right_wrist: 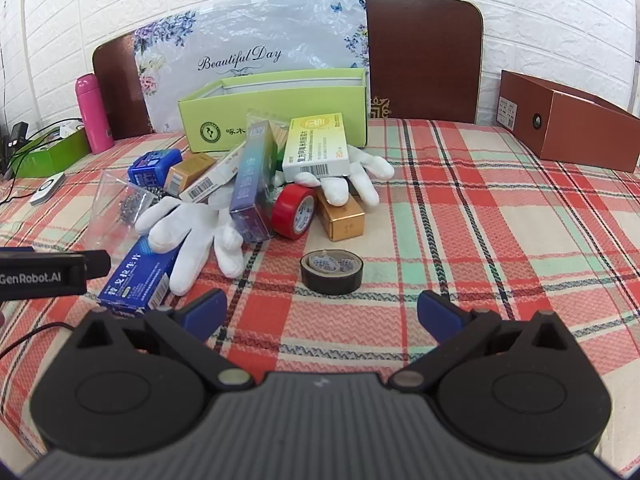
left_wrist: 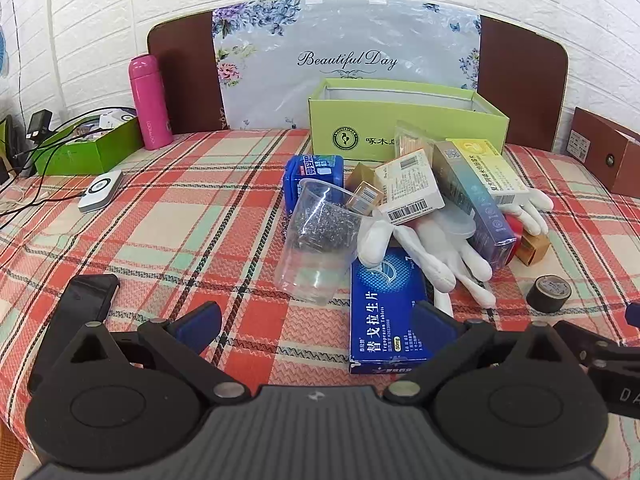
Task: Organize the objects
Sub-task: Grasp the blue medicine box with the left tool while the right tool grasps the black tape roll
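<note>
We see the pile (right_wrist: 256, 184) heaped on the cloth (right_wrist: 500, 216) just in front of the green box (right_wrist: 276, 116): boxes, white gloves (right_wrist: 188, 236), a red tape roll (right_wrist: 294, 210) and a clear cup (left_wrist: 320, 236) lying tilted with metal bits inside. The black tape (right_wrist: 332, 272) sits apart, nearest our right gripper (right_wrist: 322, 314). A blue box (left_wrist: 386, 308) lies flat by our left gripper (left_wrist: 316, 322), its near corner just beside the right finger. Both claws are spread wide and hold nothing. What we can see of the green box's inside looks bare, so we judge sorting has hardly begun; nearly everything remains to be placed.
</note>
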`<state>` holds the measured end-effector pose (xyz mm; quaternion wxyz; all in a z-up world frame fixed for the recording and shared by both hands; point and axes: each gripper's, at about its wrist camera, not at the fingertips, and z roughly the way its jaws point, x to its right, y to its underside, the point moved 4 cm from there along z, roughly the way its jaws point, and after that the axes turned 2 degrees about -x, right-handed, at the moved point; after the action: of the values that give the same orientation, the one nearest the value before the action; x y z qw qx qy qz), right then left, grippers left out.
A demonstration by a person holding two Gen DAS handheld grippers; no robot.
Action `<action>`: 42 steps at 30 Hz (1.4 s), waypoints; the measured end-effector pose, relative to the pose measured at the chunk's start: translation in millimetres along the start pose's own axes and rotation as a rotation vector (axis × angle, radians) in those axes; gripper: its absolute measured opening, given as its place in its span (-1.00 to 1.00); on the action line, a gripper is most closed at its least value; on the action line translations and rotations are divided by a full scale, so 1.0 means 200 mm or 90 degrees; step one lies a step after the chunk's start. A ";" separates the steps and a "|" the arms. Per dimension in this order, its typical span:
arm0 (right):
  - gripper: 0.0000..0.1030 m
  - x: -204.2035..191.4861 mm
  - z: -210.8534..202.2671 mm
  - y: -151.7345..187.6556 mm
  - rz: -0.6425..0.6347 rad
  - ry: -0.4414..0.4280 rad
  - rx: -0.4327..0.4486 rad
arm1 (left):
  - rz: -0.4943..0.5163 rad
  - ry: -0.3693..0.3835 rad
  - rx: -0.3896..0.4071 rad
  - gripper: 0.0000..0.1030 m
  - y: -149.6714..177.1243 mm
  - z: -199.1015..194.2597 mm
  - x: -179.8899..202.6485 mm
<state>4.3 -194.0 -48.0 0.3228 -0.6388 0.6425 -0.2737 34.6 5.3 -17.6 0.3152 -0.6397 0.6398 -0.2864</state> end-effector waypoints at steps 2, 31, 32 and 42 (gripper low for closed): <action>1.00 0.00 0.00 0.00 0.001 0.000 0.001 | 0.001 0.002 0.000 1.00 0.00 0.00 0.00; 1.00 0.02 0.03 0.03 0.016 -0.012 -0.010 | -0.001 0.000 -0.022 1.00 0.02 0.02 0.02; 1.00 0.02 0.03 0.03 0.017 -0.014 -0.012 | -0.001 0.000 -0.023 1.00 0.02 0.02 0.02; 1.00 0.05 0.06 0.04 0.028 -0.008 -0.017 | 0.001 0.009 -0.037 1.00 0.02 0.07 0.03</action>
<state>8.8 -203.7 -63.3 0.3245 -0.6304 0.6579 -0.2538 41.7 0.3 -30.0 0.2925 -0.6458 0.6507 -0.2720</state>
